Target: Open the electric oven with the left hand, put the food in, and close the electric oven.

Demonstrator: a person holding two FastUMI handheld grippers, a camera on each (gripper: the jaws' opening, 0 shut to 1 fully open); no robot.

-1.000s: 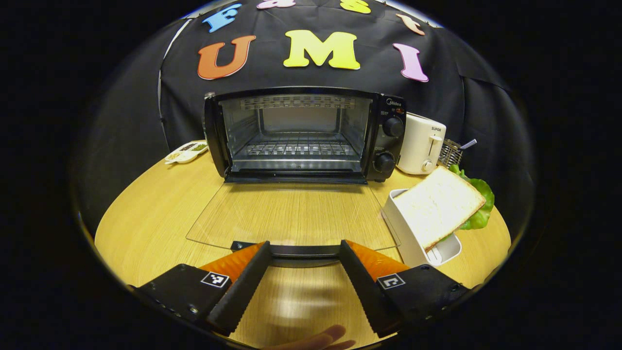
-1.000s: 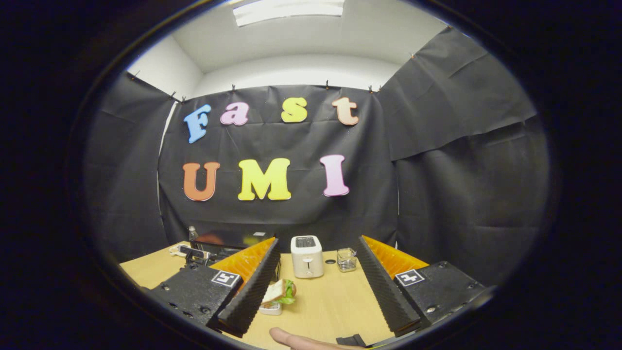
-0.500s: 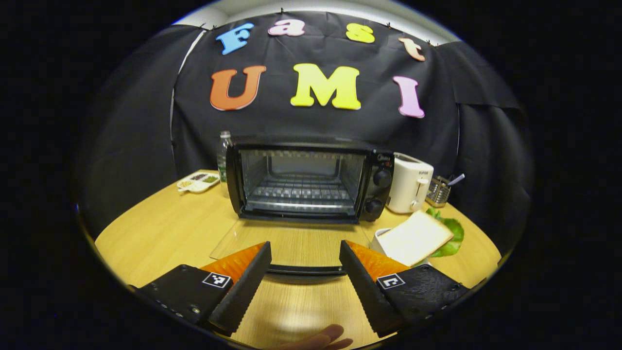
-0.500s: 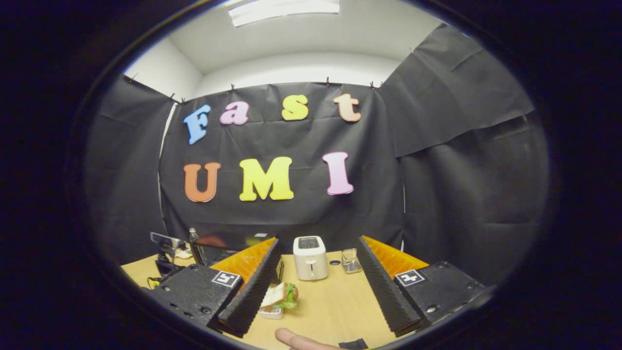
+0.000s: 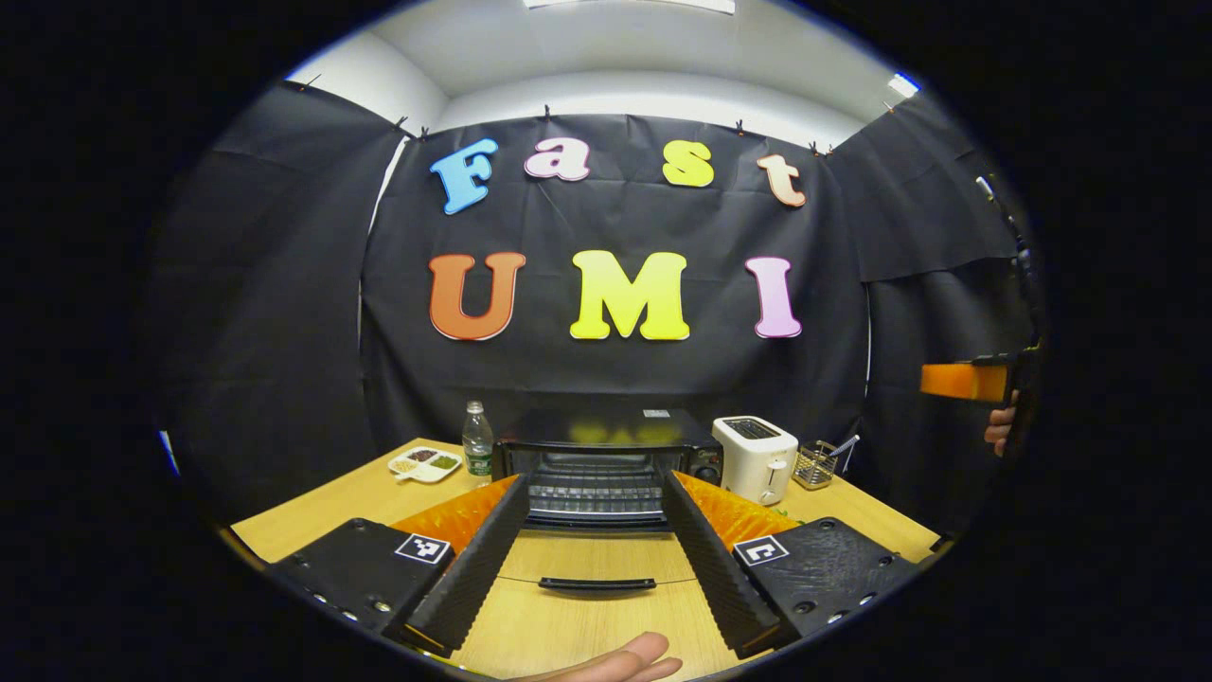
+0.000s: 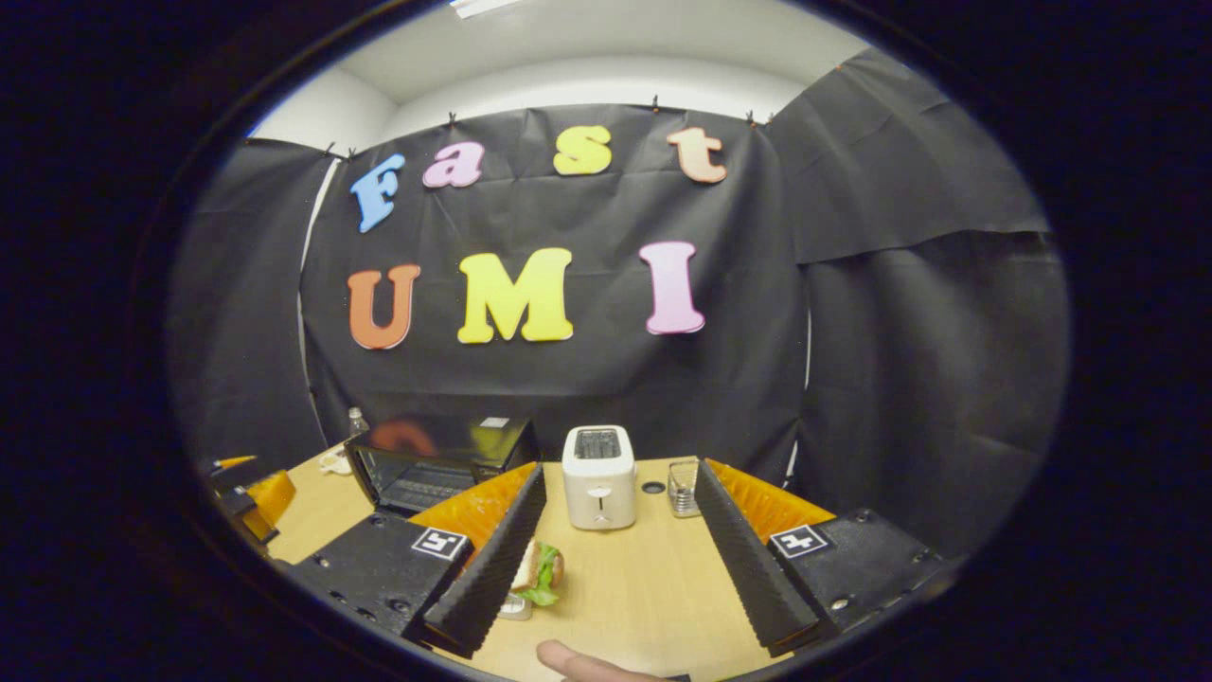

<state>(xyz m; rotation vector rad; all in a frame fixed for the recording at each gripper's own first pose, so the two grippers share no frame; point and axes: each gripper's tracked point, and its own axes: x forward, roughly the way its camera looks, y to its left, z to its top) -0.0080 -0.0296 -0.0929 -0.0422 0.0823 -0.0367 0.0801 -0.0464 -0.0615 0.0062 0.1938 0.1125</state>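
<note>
Bright overhead light, strong fisheye warping

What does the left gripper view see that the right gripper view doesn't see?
Left gripper view: the open oven door's handle, seen between the open left tongs. Right gripper view: the sandwich, beside the open right tongs. Both: the oven, the toaster and the table.

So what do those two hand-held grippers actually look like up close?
Each hand-held gripper, left and right, has two long wedge-shaped fingers with ribbed, saw-toothed inner faces. Each finger sits on a chunky black block with small screws and a square black-and-white marker tag. No cables are visible. A bare fingertip of the person peeks in below; no sleeve is visible.
</note>
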